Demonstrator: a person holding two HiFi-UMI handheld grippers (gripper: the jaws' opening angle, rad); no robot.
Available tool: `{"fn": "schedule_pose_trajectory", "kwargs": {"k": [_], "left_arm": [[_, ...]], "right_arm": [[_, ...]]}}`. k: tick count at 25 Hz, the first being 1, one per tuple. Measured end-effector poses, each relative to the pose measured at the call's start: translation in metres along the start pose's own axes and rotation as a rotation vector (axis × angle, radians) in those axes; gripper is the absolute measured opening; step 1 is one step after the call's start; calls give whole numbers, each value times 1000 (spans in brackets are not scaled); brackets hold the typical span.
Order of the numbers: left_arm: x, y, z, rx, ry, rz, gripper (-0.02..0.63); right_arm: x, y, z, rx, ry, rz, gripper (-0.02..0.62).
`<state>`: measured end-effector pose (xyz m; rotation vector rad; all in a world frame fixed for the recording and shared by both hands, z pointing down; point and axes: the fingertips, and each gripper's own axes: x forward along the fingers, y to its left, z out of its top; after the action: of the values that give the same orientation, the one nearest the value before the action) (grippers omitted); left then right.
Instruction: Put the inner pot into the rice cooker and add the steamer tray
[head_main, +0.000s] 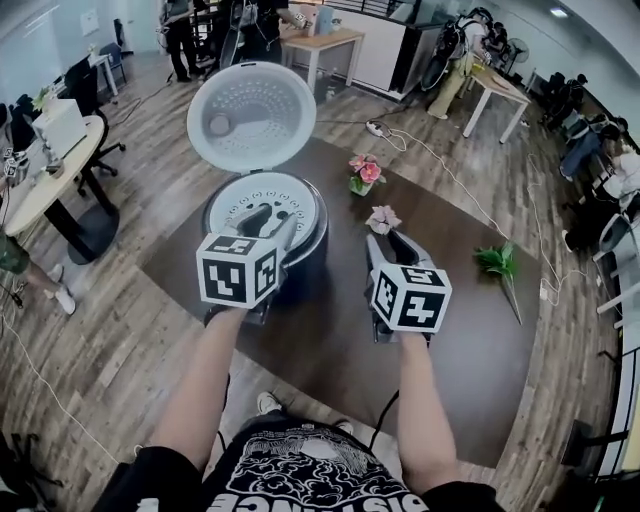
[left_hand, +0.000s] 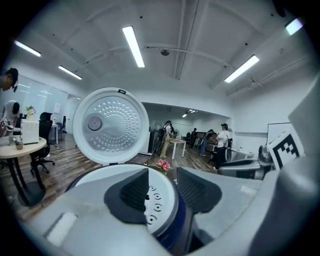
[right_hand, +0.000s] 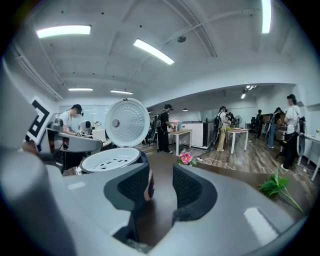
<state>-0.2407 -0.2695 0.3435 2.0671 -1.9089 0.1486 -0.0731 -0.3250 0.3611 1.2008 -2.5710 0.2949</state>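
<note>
The dark rice cooker (head_main: 305, 258) stands on the brown surface (head_main: 460, 340) with its round lid (head_main: 251, 115) swung up. The white perforated steamer tray (head_main: 262, 205) sits in the cooker's mouth; the inner pot is hidden beneath it. My left gripper (head_main: 272, 226) hovers at the cooker's near rim, open, with nothing between its pads. In the left gripper view the tray (left_hand: 161, 202) lies just beyond the left gripper (left_hand: 162, 187). My right gripper (head_main: 386, 238) is to the right of the cooker, apart from it and open. The right gripper (right_hand: 161, 185) is empty, with the tray (right_hand: 110, 160) to its left.
A pink flower bunch (head_main: 365, 172) and a smaller pale flower (head_main: 383, 217) lie beyond the right gripper. A green sprig (head_main: 497, 262) lies far right on the surface. A round table (head_main: 40, 180) stands left. People and desks fill the background.
</note>
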Motion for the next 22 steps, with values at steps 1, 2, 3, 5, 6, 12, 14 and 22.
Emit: {"fn": "schedule_pose_trajectory", "kwargs": {"k": [1, 2, 3, 5, 6, 12, 14, 22], "left_arm": [[3, -11, -1, 15, 2, -15, 169], [6, -22, -2, 29, 5, -29, 169], [10, -33, -4, 42, 9, -45, 169], [19, -55, -9, 64, 19, -82, 169], [23, -66, -11, 73, 25, -101, 169], [49, -121, -25, 114, 67, -203, 160], [55, -135, -29, 119, 74, -233, 144], [73, -195, -47, 167, 103, -353, 103]], "right_arm": [[-6, -9, -3, 9, -1, -15, 149], [-13, -19, -6, 19, -2, -30, 141], [-21, -28, -9, 28, -3, -46, 137], [-36, -48, -14, 50, -7, -79, 133], [-43, -57, -17, 60, -9, -95, 127], [-92, -117, -33, 112, -22, -212, 100], [-107, -132, -36, 116, -28, -246, 87], [-159, -169, -45, 101, -63, -334, 29]]}}
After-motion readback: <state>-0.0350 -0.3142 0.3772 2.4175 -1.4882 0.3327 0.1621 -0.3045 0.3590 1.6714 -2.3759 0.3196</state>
